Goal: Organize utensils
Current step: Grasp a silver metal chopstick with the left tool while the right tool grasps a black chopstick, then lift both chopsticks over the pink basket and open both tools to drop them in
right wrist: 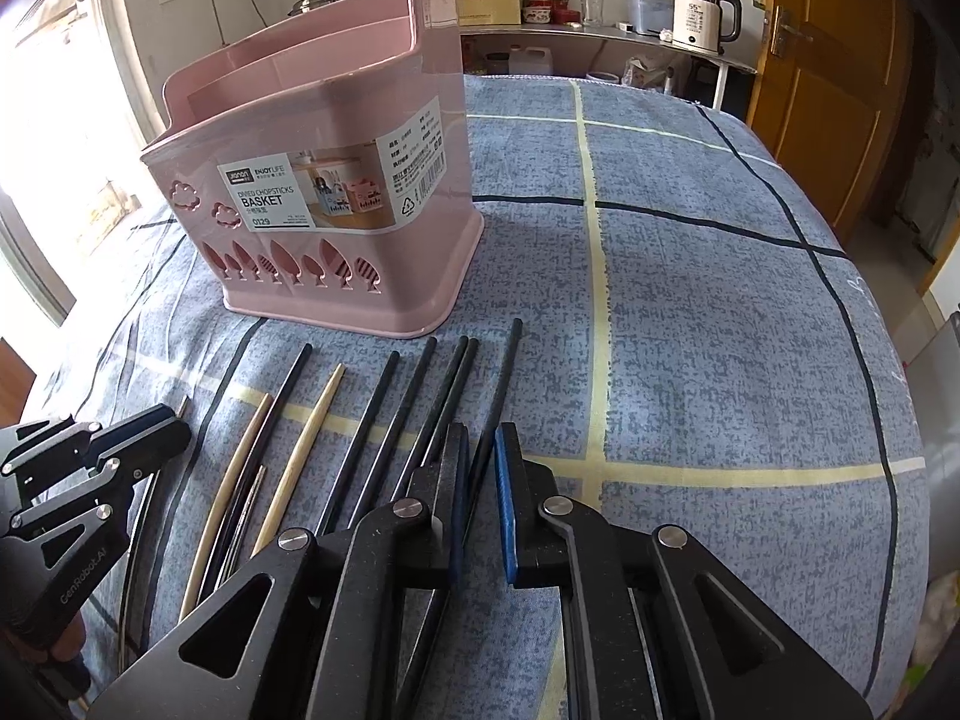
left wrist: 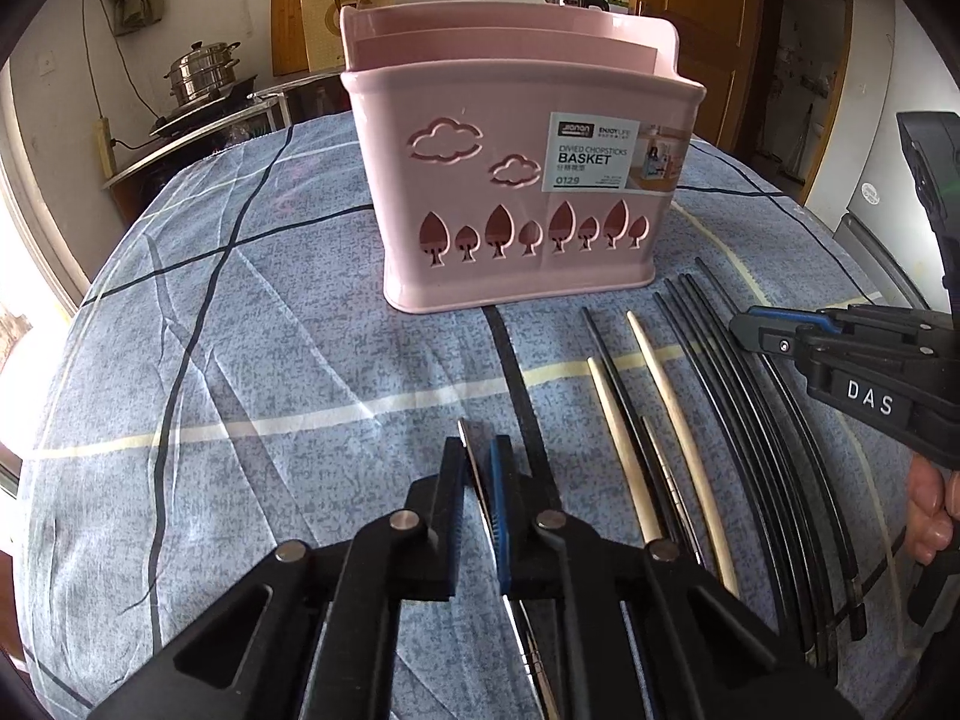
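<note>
Left tongs (left wrist: 478,468) clamped on thin metal chopstick (left wrist: 474,468); right tongs (right wrist: 480,450) on black chopstick (right wrist: 504,372). Light, stiff, slippery; grip near thick end.

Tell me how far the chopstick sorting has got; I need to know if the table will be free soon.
Nothing looks done: no utensil shows in the pink basket. In hand: the left gripper is shut on a metal chopstick, and the right gripper is shut on a black chopstick. Left: the other black chopsticks and the pale wooden ones lie on the tablecloth.
</note>
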The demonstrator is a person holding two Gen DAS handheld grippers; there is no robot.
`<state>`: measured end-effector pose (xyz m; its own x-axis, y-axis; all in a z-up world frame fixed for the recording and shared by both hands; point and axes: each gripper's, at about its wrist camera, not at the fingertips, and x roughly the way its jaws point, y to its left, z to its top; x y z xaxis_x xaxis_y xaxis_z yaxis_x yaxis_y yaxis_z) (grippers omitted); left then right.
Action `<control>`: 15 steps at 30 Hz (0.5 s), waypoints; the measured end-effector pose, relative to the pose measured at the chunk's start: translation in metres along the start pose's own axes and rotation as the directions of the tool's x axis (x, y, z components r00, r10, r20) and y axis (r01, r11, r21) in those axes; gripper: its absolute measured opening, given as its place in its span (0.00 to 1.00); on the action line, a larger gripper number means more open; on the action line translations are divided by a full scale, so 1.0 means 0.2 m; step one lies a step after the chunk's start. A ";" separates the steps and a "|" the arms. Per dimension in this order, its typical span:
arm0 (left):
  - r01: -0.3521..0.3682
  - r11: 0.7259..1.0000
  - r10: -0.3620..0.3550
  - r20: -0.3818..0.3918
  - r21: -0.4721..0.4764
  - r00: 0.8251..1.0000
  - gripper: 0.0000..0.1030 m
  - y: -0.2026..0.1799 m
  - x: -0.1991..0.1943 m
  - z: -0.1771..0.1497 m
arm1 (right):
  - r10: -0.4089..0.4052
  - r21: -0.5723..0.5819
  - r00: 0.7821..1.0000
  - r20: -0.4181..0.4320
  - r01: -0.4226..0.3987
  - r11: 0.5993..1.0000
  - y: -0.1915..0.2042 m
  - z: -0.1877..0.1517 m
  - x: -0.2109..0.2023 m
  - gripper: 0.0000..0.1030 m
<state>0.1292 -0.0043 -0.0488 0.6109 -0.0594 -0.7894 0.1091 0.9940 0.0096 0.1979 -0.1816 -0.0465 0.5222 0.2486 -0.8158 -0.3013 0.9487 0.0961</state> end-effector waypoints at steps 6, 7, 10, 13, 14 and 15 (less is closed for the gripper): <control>0.038 0.999 -0.038 0.000 -0.018 0.999 0.04 0.03 -0.02 0.02 | 0.042 0.015 0.998 0.043 -0.042 0.999 -0.03 0.03 -0.06 0.05; 0.048 0.999 -0.048 0.006 -0.022 0.999 0.04 0.03 -0.03 0.03 | 0.045 0.016 0.998 0.052 -0.046 0.999 -0.04 0.03 -0.08 0.05; 0.089 0.995 -0.088 0.033 -0.038 0.996 0.04 0.05 -0.10 0.05 | 0.065 0.020 0.994 0.093 -0.067 0.998 -0.05 0.04 -0.15 0.05; 0.122 0.992 -0.119 0.074 -0.042 0.990 0.04 0.07 -0.19 0.08 | 0.094 0.022 0.985 0.143 -0.098 0.995 -0.04 0.04 -0.25 0.05; 0.138 0.989 -0.134 0.087 -0.043 0.987 0.04 0.07 -0.22 0.09 | 0.105 0.021 0.982 0.159 -0.110 0.994 -0.04 0.05 -0.28 0.05; 0.148 0.988 -0.144 0.097 -0.042 0.985 0.04 0.07 -0.25 0.11 | 0.113 0.018 0.978 0.175 -0.118 0.993 -0.04 0.05 -0.31 0.05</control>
<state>0.1169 0.0114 0.0035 0.6620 -0.2104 -0.7193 0.1656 0.9771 -0.1334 0.1763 -0.2023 0.0099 0.6162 0.3842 -0.6875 -0.3460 0.9163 0.2019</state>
